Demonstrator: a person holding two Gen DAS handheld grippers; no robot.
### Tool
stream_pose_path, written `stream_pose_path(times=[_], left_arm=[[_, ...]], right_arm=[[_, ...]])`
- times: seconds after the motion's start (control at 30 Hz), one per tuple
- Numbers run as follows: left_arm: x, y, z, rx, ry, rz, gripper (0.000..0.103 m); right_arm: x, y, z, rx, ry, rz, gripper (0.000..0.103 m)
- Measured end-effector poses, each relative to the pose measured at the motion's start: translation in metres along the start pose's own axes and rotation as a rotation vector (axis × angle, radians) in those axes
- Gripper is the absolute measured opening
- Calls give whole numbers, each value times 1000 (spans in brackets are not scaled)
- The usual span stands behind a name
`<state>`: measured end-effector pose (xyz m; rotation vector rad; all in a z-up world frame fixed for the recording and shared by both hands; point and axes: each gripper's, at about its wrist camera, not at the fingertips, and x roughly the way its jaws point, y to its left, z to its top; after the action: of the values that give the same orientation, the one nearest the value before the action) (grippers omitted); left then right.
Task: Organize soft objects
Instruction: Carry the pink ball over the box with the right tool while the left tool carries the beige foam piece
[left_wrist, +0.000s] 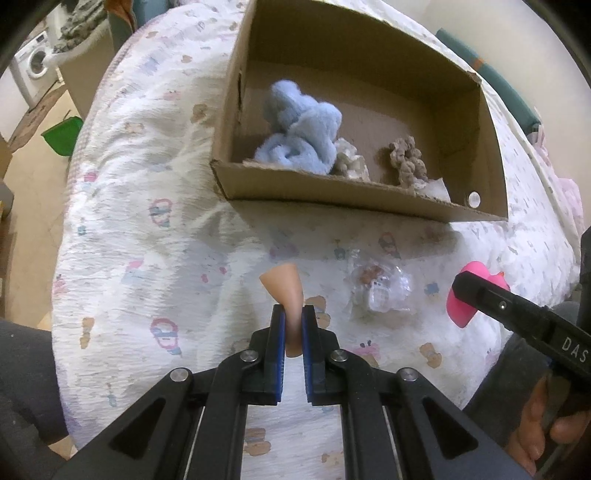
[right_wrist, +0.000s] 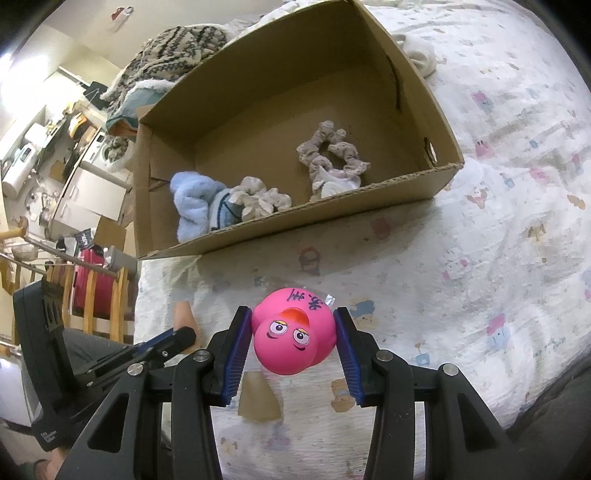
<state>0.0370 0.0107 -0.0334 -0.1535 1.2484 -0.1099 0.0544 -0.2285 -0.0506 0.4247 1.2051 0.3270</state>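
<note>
The pink rubber duck (right_wrist: 293, 332) sat squeezed between the blue pads of the right gripper (right_wrist: 293, 345), face turned toward the camera, black handwriting across its back, held just above the printed bedspread (right_wrist: 480, 240). The jaws stood fairly wide but were closed against its sides. To its left, the left gripper (left_wrist: 293, 325) had its jaws drawn nearly together on a small peach-coloured soft piece (left_wrist: 286, 291), which stuck out past the fingertips, tilted to the left.

Between the two, on the bedspread, lay a crinkled clear plastic packet (left_wrist: 380, 291) with something small inside that I could not make out.

Beyond them stood the open cardboard box (right_wrist: 369, 192). Inside it, near the front wall, lay a fluffy light blue cloth (right_wrist: 195, 206), a beige scrunchie (right_wrist: 258, 201) touching it, and a grey-brown scrunchie (right_wrist: 328, 155) apart to the right, partly on something white.
</note>
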Motion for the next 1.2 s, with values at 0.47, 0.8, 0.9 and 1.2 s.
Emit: stream_pose_path(times=[0.47,0.8,0.9,1.2], left_arm=[[-63,-21,29,56,-261,57,8],[-66,-47,61,160,-324,56,8],[-59,-57,73,184,-320,53,8],[-36,-77,106,226,-317,63,8]], right_arm=[[-43,18,14,-81,-153,51,47],[-57,17,47,-104,-243,31,47],[-57,15,59,-120,-268,4,47],[-46,7,92,-151,-314,-53,47]])
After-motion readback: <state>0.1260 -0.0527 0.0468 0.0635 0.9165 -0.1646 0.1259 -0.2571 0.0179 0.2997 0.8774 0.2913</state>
